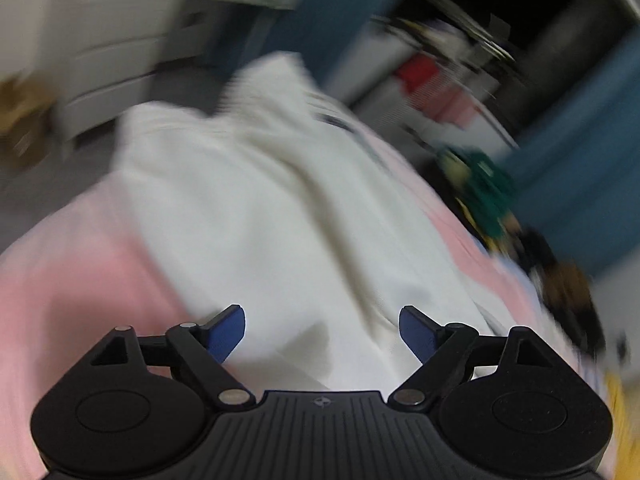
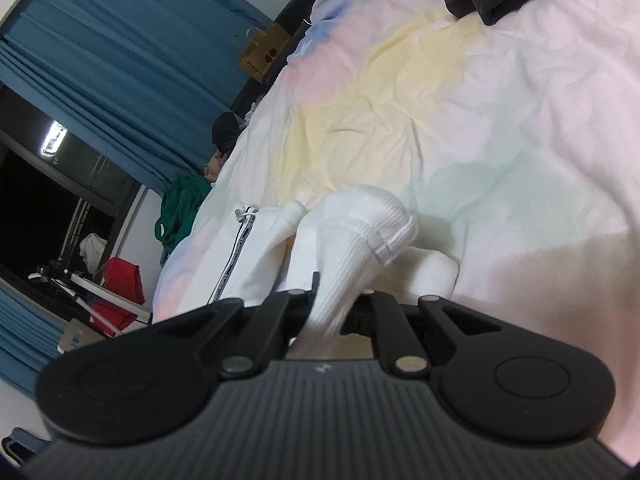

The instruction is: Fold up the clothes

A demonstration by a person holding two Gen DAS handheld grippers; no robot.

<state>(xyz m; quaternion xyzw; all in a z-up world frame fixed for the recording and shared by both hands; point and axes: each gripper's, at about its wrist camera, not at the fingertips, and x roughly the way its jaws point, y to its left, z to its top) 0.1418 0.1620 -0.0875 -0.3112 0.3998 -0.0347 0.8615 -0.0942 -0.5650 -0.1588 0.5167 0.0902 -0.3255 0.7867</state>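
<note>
The right tool (image 2: 334, 304) gripped the white sweatshirt's ribbed cuff (image 2: 360, 236) mid-fold on the bed (image 2: 500, 128), while the left tool (image 1: 322, 330) hung open, likely needing a grip next.

a big bed (image 2: 500, 128) has a soft cover in pink, yellow and pale green. blue curtains (image 2: 120, 64) hang by a dark window (image 2: 36, 216). a brown paper bag (image 2: 262, 54) sits beside the bed. white drawers (image 1: 120, 48) look blurry.
</note>
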